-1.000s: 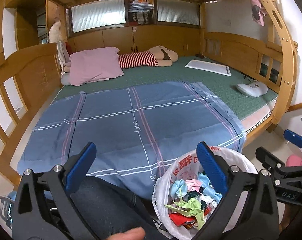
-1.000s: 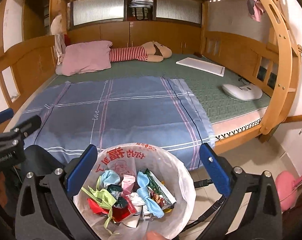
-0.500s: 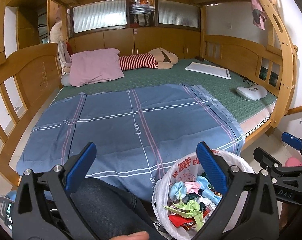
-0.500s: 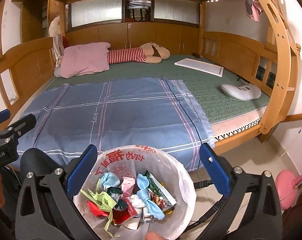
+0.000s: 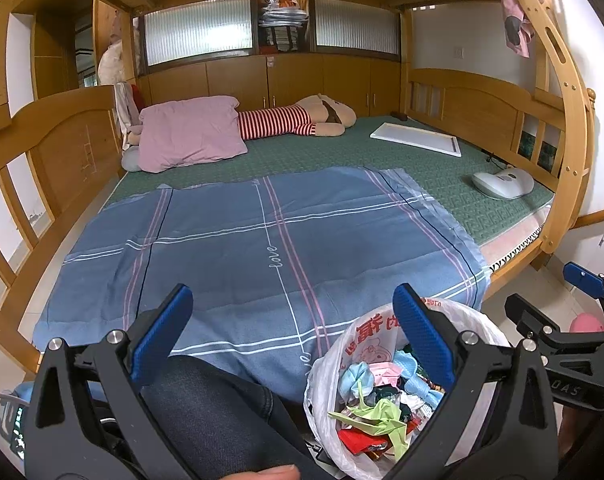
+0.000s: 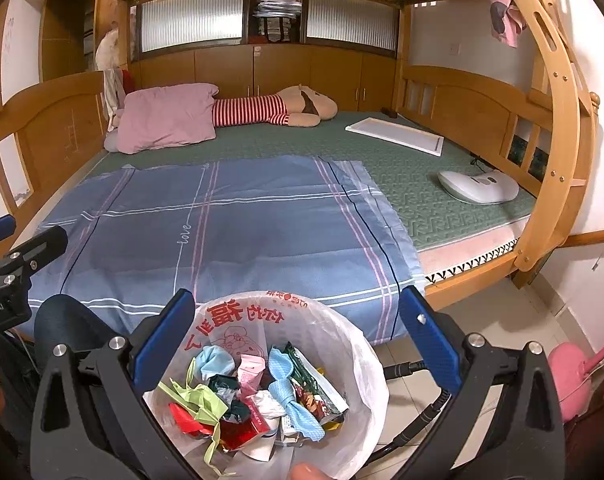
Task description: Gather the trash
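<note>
Trash (image 6: 257,396) fills the bottom of a white plastic bag (image 6: 354,364): crumpled wrappers in light blue, pink, lime green and red, plus a dark green snack packet. Bag sits on the floor just beside the foot edge of the bed, mouth open upward. Red printed characters and a small cartoon figure on the bag's inner wall; characters appear upside down from the right wrist view, not readable with certainty.

Right gripper (image 6: 293,328) hangs directly above the bag mouth, pointing toward the bed, blue-padded fingers (image 6: 430,340) spread wide, nothing between them. Left gripper (image 5: 289,332) is just left of the bag over a dark denim-clad knee (image 5: 205,412), also spread wide and empty; its right finger overlaps the bag rim in view.

Beyond the bag, a blue checked sheet (image 5: 261,248) covers the near half of the bed, with the word "love" stitched along one white line. Farther from the bag on the green mat (image 5: 422,168): pink pillow (image 5: 189,136), striped plush toy (image 5: 293,120), white flat board (image 5: 418,138), white handheld appliance (image 5: 502,184). Wooden bunk frame (image 5: 570,128) surrounds everything.
</note>
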`<state>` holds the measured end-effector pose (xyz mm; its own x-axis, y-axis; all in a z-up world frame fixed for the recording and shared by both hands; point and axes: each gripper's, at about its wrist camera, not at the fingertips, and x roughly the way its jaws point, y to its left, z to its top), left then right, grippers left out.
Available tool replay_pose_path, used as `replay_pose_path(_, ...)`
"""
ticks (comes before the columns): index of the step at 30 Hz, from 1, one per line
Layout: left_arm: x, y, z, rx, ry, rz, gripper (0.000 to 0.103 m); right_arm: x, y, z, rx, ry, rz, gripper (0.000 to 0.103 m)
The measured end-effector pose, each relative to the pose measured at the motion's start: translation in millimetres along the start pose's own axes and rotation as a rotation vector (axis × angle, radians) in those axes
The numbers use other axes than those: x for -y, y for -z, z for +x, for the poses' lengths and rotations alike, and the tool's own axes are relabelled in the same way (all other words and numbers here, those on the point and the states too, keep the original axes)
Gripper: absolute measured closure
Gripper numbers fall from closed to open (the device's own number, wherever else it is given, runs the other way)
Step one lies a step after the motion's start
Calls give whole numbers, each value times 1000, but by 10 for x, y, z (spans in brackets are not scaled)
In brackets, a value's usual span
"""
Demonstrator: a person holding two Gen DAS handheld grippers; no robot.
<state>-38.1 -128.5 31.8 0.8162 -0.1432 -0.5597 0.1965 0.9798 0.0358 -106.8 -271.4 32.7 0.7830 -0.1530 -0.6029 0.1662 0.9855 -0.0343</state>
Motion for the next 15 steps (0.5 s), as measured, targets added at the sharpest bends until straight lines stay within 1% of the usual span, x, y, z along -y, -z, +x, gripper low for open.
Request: replay_pose_path(15,7,10,16,-6,2,3,3,3,4,22,-1,0,-1,3)
